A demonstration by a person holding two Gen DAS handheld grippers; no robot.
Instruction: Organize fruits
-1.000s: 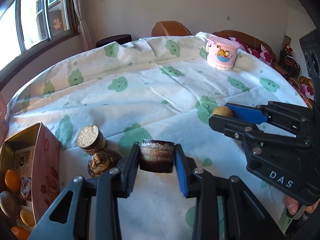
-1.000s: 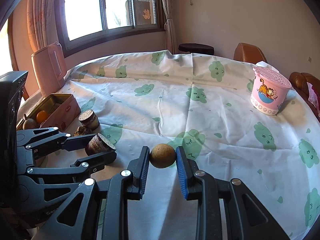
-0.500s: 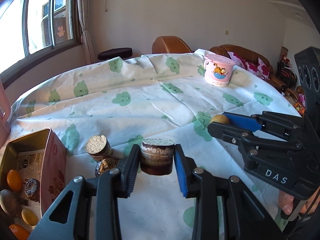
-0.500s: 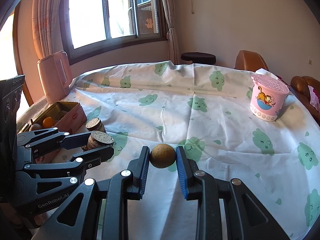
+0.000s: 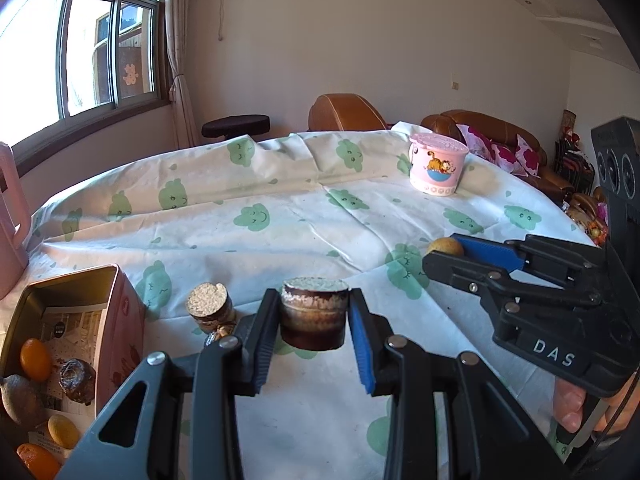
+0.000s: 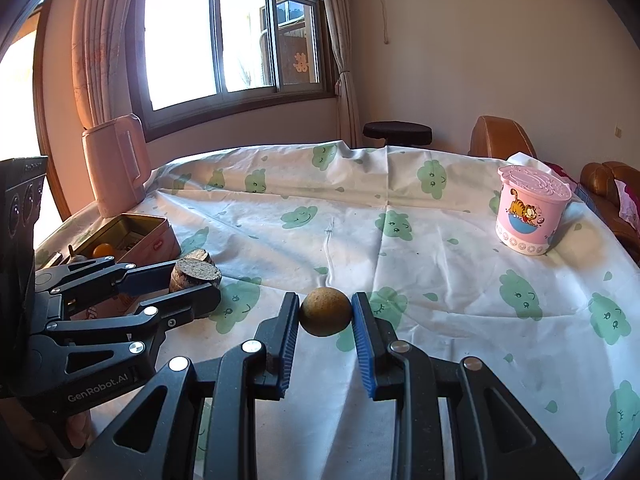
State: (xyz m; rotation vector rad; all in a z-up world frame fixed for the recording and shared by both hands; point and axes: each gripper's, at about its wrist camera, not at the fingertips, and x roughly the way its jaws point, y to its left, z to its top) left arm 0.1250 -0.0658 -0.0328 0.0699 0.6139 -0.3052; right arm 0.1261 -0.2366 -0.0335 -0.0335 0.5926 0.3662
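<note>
Right, my left tongs (image 5: pixel 314 322) are clamped on a brown stubby cylinder w/ a pale rough top (image 5: pixel 313 316), held upright off the counter (image 5: pixel 280 248); my right tongs (image 6: pixel 325 316) are clamped on a small round tan fruit (image 6: pixel 325 311). The open pink tin (image 5: pixel 112 316) w/ fruit already inside sits down-left of the left tongs, so that hand's nearer, I reckon. Another cut piece (image 5: pixel 208 306) stands between them.

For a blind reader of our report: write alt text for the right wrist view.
The right gripper clamps a small round brown fruit above a table under a white cloth with green clouds. At left, the left gripper holds a dark stubby cylinder near an open tin; a pink tub stands far right.
</note>
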